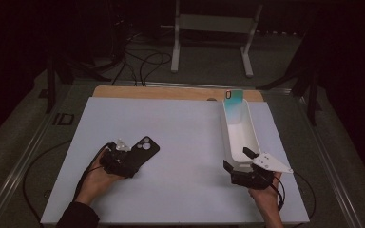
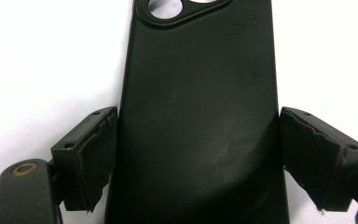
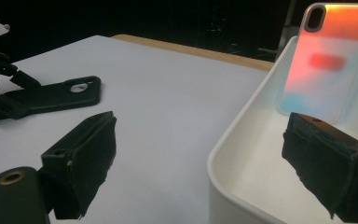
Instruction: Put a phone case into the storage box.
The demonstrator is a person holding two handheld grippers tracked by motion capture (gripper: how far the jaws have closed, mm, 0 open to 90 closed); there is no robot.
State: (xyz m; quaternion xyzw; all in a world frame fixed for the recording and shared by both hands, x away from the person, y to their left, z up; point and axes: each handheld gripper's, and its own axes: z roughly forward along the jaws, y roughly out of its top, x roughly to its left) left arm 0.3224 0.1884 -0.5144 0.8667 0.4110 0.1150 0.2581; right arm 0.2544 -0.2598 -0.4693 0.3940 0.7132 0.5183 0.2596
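While the black phone case (image 2: 198,116) lies flat on the white bench (image 1: 180,142), the left hand-held gripper (image 2: 198,154) pinches its two long edges. The high view shows the right hand-held gripper (image 1: 240,160) spread astride the near wall of the white tray (image 1: 254,137); its own view reveals an orange-tinted case (image 3: 328,60) leaning inside.

A white-topped bench (image 1: 180,142) with a pale wooden far edge stands on grey-green carpeted floor (image 1: 24,123); beyond it, a white metal frame (image 1: 214,28) and loose black cables (image 1: 142,61) in darkness.
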